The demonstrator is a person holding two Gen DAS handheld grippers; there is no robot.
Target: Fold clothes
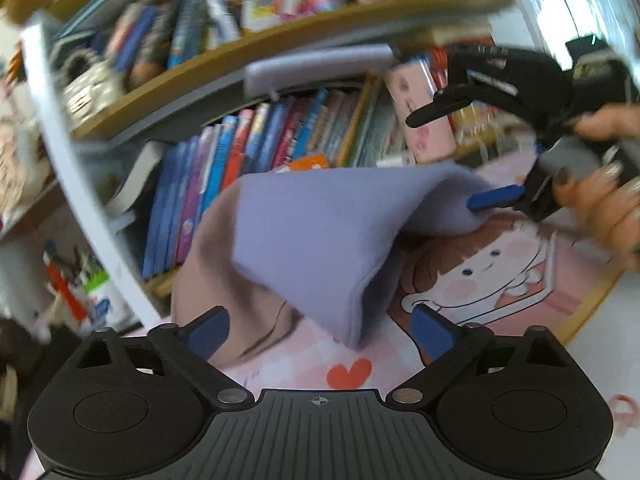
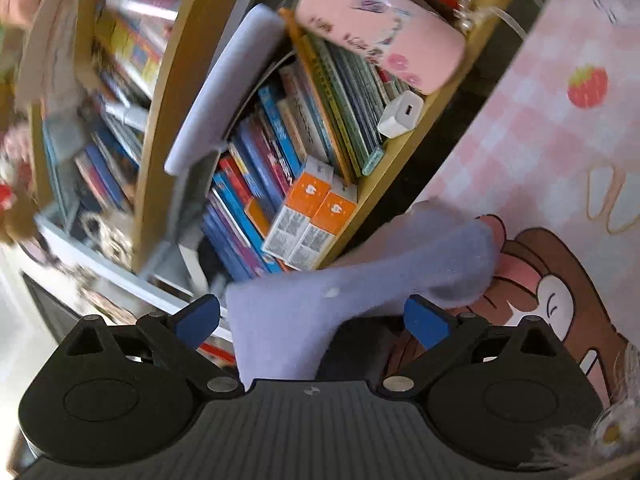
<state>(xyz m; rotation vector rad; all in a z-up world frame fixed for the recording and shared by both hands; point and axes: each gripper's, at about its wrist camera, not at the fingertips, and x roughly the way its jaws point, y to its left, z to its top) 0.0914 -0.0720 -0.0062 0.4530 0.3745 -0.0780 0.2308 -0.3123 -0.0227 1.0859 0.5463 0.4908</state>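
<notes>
A lavender cloth (image 1: 316,240) is lifted off the pink cartoon table mat (image 1: 500,276), sagging in a fold between the two grippers. My left gripper (image 1: 318,330) is open, with the cloth's lower corner hanging just ahead of its blue fingers (image 1: 208,332). In the left wrist view, the right gripper (image 1: 444,152) is at upper right with its fingers spread; the lower blue finger (image 1: 496,197) touches the cloth's edge. In the right wrist view, the right gripper (image 2: 312,318) is open and the cloth (image 2: 360,288) drapes between its fingers.
A wooden bookshelf (image 1: 256,56) full of books stands behind the table. A pink case (image 2: 380,28), a white charger (image 2: 400,114) and orange boxes (image 2: 316,212) sit on its shelf. The mat (image 2: 560,152) extends to the right.
</notes>
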